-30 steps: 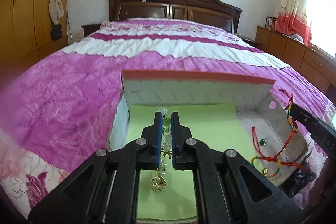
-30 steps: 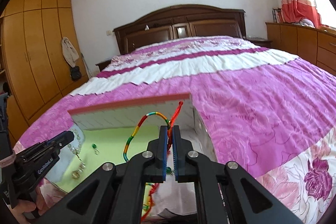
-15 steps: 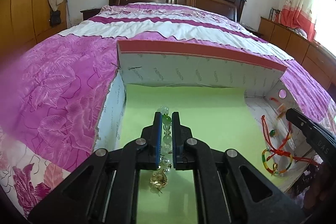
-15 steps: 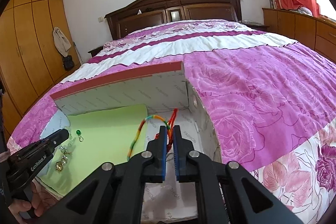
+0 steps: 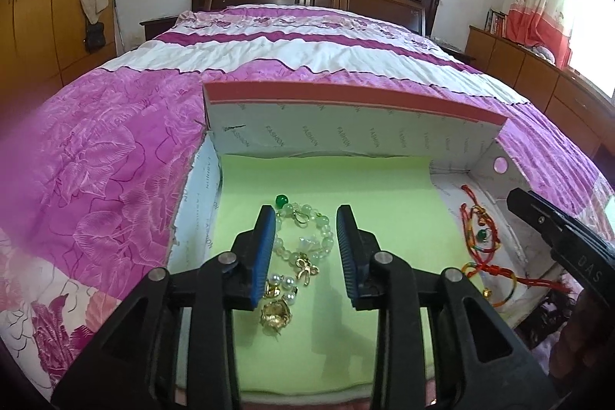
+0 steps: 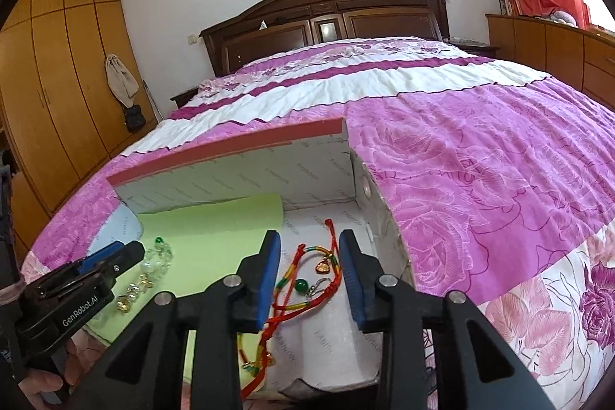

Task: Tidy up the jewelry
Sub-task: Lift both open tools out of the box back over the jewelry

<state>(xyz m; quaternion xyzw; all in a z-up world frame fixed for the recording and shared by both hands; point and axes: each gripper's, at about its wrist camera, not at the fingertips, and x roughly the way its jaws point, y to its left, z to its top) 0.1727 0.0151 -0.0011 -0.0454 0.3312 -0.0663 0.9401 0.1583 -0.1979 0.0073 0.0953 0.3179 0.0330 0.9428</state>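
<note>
Left gripper (image 5: 307,229) parted, jaws just opened, blue pads clear of the pale bead bracelet (image 5: 305,237) lying between them on the green sheet (image 5: 384,187), gold charms (image 5: 275,312) just below. Right gripper (image 6: 309,252) likewise just opened, gripping nothing, red and multicolour cord bracelets (image 6: 307,279) resting loose between its fingers on the white floor of the cardboard box (image 6: 238,175). Box sitting on the pink bedspread (image 6: 480,179).

A box (image 5: 346,137) is set on the bed (image 5: 115,179). Inside the box, a sheet (image 5: 384,202) is laid at its left, with beads (image 5: 307,237) on it; cords (image 6: 307,279) are placed right of the sheet.
</note>
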